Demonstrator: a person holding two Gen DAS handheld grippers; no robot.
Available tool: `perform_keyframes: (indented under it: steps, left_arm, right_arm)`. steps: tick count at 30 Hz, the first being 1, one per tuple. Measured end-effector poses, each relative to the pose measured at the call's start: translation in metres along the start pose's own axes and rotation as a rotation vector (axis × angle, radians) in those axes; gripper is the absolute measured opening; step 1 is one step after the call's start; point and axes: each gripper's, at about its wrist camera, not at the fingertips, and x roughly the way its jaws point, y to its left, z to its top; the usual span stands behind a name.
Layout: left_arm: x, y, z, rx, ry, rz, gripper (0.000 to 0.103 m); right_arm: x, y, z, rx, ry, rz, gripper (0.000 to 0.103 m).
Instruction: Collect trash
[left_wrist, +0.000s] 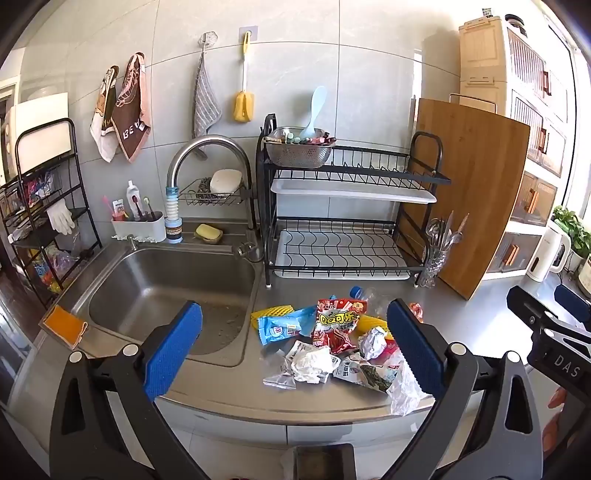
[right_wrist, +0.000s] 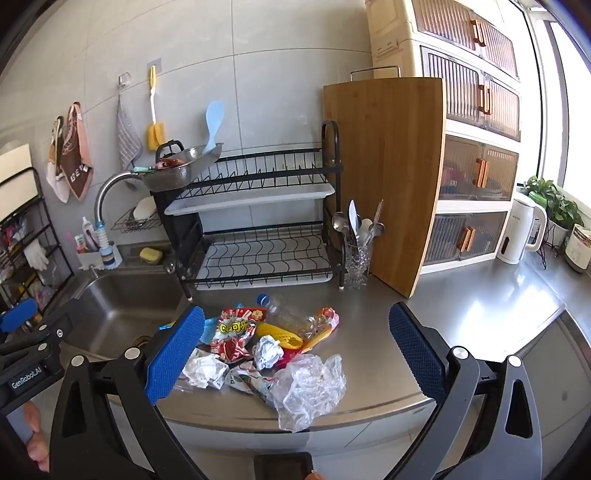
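A: Status? Both tools released, jaws spread wide, nothing between them. Left tool (left_wrist: 294, 345) and right tool (right_wrist: 296, 352) both hover over the table (right_wrist: 480, 317), above the trash.

B: Where's the pile?
A: Near the front edge, just right of the sink (left_wrist: 166, 291), in front of the rack (right_wrist: 258, 236). All loose, overlapping.

B: Handling?
A: Everything looks light. Clear bag (right_wrist: 308, 386) is nearest the edge: soft, slippery film, will collapse under the pads. Pinch a bunched fold, not a flat sheet. Paper wads (right_wrist: 205, 369) and (right_wrist: 267, 352) are crushable but grippy, probably the easiest picks; squeeze across the middle.

B: Wrappers?
A: Red wrapper (left_wrist: 338, 325) and blue wrapper (left_wrist: 286, 325) lie flat-ish, glossy, so likely to slide. Take a raised edge or crease. Yellow mesh (right_wrist: 280, 334) is flexible, part buried.

B: Bottle?
A: Bottle (right_wrist: 288, 314) is at the back, thin clear plastic, on its side. May roll or pop out; grip across the body.

B: Risk?
A: Pieces overlap, so one pull could drag neighbours off the edge.
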Motion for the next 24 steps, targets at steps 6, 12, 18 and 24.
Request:
perform_keyframes:
  steps: [6,12,18,24]
  left_arm:
    - [0.000,-0.001,0.001,0.004,-0.008,0.005,0.095]
    - [-0.001,-0.007,0.001,0.010,-0.021,0.015,0.095]
    - [-0.009,-0.007,0.005,-0.005,-0.009,-0.022,0.095]
    - [-0.008,-0.005,0.004,-0.011,-0.013,-0.026,0.095]
  right_arm:
    - [0.001,-0.002,-0.001,0.002,0.000,-0.008,0.100]
    - [-0.009,0.003,0.003,-0.010,-0.010,-0.009,0.100]
    - [-0.010,0.004,0.004,-0.008,-0.013,-0.008,0.100]
    - [-0.010,0.005,0.003,-0.008,-0.016,-0.010,0.100]
